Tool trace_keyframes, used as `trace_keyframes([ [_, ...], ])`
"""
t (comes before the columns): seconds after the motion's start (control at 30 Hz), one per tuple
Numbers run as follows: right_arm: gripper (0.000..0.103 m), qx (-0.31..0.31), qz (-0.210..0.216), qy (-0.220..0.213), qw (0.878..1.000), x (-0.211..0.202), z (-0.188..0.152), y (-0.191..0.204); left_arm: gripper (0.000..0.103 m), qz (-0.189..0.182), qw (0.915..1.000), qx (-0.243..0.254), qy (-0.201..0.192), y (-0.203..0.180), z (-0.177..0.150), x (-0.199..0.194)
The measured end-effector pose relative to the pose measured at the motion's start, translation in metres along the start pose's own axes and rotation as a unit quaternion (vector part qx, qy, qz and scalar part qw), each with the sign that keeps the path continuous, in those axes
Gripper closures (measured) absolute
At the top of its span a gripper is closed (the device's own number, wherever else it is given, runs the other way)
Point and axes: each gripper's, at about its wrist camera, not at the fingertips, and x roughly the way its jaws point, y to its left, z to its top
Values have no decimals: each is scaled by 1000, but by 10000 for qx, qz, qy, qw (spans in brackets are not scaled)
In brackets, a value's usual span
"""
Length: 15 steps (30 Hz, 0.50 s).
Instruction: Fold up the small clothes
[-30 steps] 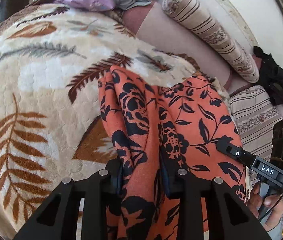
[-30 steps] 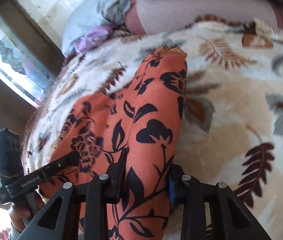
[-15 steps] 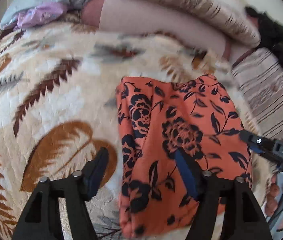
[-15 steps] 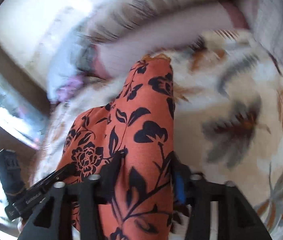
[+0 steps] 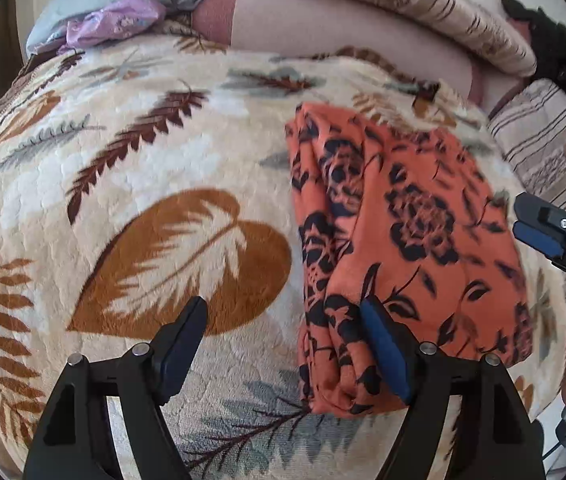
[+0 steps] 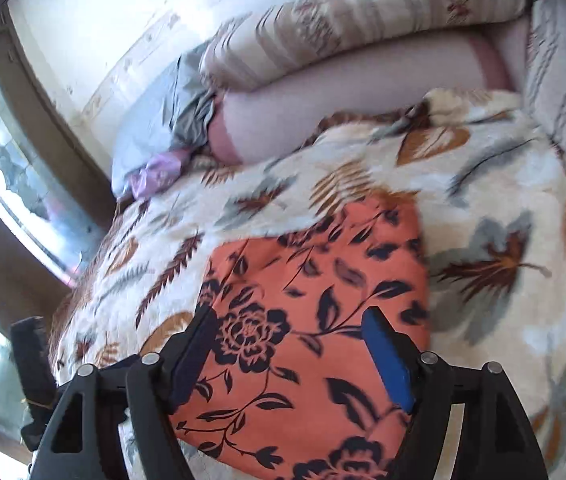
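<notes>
We see the left gripper point(image 5: 283, 320) with jaws spread wide, holding nothing, over the leaf-print blanket point(image 5: 131, 184) on the bed. Broad open blanket extends to its left. Its right finger overlaps the near left edge of the folded orange floral garment point(image 5: 411, 248), which lies flat on the blanket; the long axis runs away from us toward the striped pillows point(image 5: 423, 4). Stacked fold edges show along its left side. In the left wrist view the right gripper point(image 5: 539, 228) sits just beside the garment's right edge. In its own view the right gripper point(image 6: 289, 338) is spread, empty, over the garment point(image 6: 323, 320), with blanket point(image 6: 503, 280) open to the right.
</notes>
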Motion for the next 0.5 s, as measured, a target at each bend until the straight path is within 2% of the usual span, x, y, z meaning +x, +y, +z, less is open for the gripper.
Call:
trace_keyframes([
  [0.03, 22, 198, -191, 422, 9987, 23, -4, -9, 22, -38, 10000, -58, -34, 3, -5, -2],
  [0.1, 23, 87, -368, 127, 9992, 16, -11, -5, 22, 59, 9999, -39, -138, 2, -7, -22],
  [0.17, 22, -145, -362, -107, 9992, -9, -16, 12, 22, 176, 9984, 113, -518, -3, -7, -47],
  [0.3, 21, -651, -954, -507, 9920, -56, -36, 36, 21, 454, 9932, 165, -1062, -10, -17, -91],
  [0.47, 13, -950, -1580, -416, 9820, -84, -79, 44, 13, 658, 9853, -39, -1579, -17, -43, -132],
  [0.5, 7, -966, -1709, -394, 9797, -87, -87, 44, 12, 703, 9840, -48, -1637, -17, -48, -139],
])
